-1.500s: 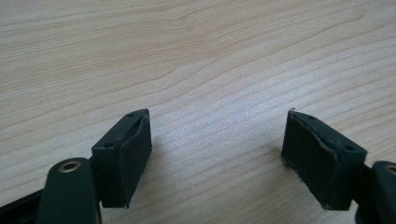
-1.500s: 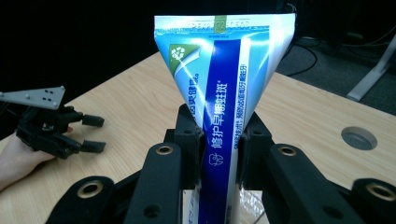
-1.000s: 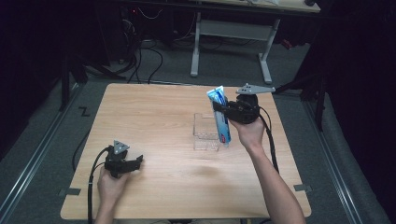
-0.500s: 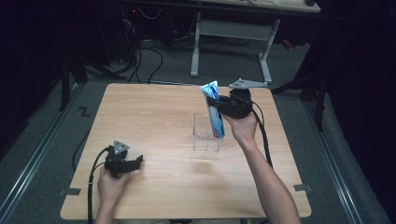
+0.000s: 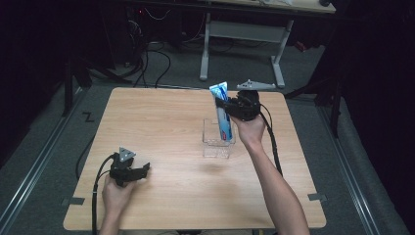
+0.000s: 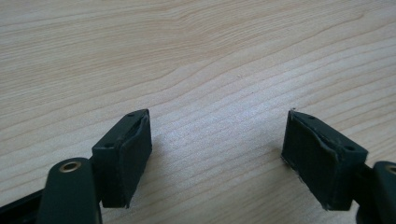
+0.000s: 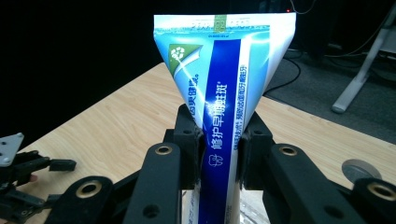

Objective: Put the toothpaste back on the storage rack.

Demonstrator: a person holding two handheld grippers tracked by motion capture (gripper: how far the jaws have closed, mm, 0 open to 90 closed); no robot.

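A blue-and-white toothpaste tube (image 5: 222, 112) stands upright with its flat crimped end up and its lower end inside a clear plastic box (image 5: 218, 142) at the table's middle right. My right gripper (image 5: 226, 106) is shut on the tube's middle. In the right gripper view the two pads squeeze the toothpaste tube (image 7: 223, 98) from both sides, at the right gripper (image 7: 219, 149). My left gripper (image 5: 144, 169) rests on the table at the front left, held by a hand. In the left gripper view the left gripper (image 6: 217, 154) has its jaws wide apart over bare wood.
The wooden table (image 5: 161, 122) has its edges close to both hands. A desk frame (image 5: 244, 36) and cables lie on the dark floor beyond the far edge. A round grey disc (image 7: 357, 169) lies on the table at the right of the right gripper view.
The right gripper has carried the tube leftwards and slightly down, so the tube's lower end now sits inside the clear box. The left gripper has stayed where it was.
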